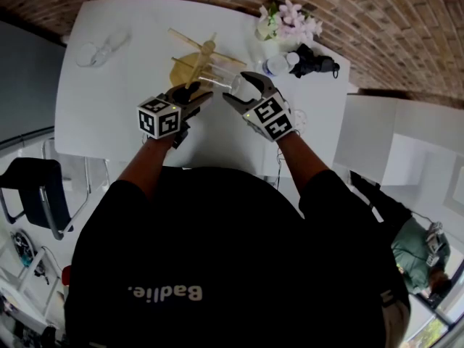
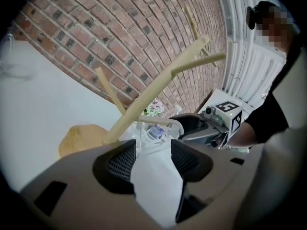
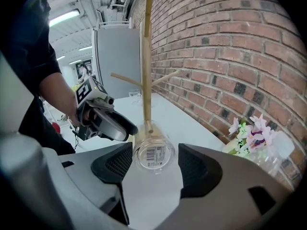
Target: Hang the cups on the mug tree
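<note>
1. Nearest is the person's black top (image 1: 232,259), with both forearms reaching from it toward the mug tree (image 1: 203,55) on the white table (image 1: 130,114).
2. Left gripper (image 1: 197,97): it is just on the person's side of the mug tree, by its round base. Its jaws stand wide apart and grip nothing; in its own view only bare table shows between the pads, and the tree's trunk slants up just past them.
3. Right gripper (image 1: 235,91): it is just right of the mug tree, facing the left gripper across the tree's lower pegs. Its jaws are parted, and a clear glass cup (image 3: 153,152) sits between the tips, its barcoded bottom toward the camera. A slim gap shows at the right pad, so it is not clamped.
4. The glass cup is low against the mug tree's trunk, and a low peg touches it. Whether it hangs from that peg cannot be told.
5. A second clear cup (image 1: 101,48) lies on the table well to the left of the mug tree.
6. Pink flowers (image 1: 286,20), a small bottle (image 1: 275,65) and a black object (image 1: 313,60) are to the right of the mug tree, near the brick wall (image 1: 377,20).
</note>
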A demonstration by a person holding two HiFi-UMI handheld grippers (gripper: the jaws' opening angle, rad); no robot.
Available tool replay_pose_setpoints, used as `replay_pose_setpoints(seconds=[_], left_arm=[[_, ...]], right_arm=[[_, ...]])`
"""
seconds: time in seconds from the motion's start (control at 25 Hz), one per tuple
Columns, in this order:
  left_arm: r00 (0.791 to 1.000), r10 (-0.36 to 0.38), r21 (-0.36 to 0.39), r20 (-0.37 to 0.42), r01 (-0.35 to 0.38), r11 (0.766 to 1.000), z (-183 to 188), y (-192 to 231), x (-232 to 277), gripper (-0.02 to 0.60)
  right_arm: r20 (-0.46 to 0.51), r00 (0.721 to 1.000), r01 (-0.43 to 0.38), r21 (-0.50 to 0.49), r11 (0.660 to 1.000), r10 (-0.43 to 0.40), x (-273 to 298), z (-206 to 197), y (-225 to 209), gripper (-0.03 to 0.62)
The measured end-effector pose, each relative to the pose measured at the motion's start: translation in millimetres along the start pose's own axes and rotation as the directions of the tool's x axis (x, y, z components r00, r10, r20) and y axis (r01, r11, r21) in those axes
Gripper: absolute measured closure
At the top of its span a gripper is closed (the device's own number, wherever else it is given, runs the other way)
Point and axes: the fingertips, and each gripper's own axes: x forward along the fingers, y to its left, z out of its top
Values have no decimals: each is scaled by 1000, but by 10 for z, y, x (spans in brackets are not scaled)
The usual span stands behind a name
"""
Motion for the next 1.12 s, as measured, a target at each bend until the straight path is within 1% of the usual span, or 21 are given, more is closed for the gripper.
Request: replay_pose_setpoints(seconds=[0.24,0.4,0.52,0.72,0.76,0.88,1.0,1.12], left_arm=[[999,29,4,19,-30,1000,33,-16,-232,351],[998,66,24,13,-67,997,58,-40,-372,356],[997,76,63,5,-76,995,112,-136,-478,378],[997,66,109,38,-70,992,286,-398,-660,417],[997,61,118,43,-65,991,318,-459,-692,424],[999,37,171,33,-42,984,381,-684,-760,439],[1000,16,227,15,-19,974,436,-921,-815,456],[1000,-5,269,17,0,963,527,-1142,-869,477]], right_arm=[[53,998,26,45,999,-29,-167,63,8,293],[117,992,38,137,990,-55,-363,127,0,293],[157,986,26,194,981,-57,-503,173,61,293],[207,977,-10,258,966,-45,-708,220,234,296],[218,975,-17,268,963,-43,-742,231,273,304],[255,966,-29,287,957,-47,-850,259,363,369],[296,953,-25,305,952,-70,-964,336,425,419],[336,938,-24,320,947,-89,-1077,457,512,480]])
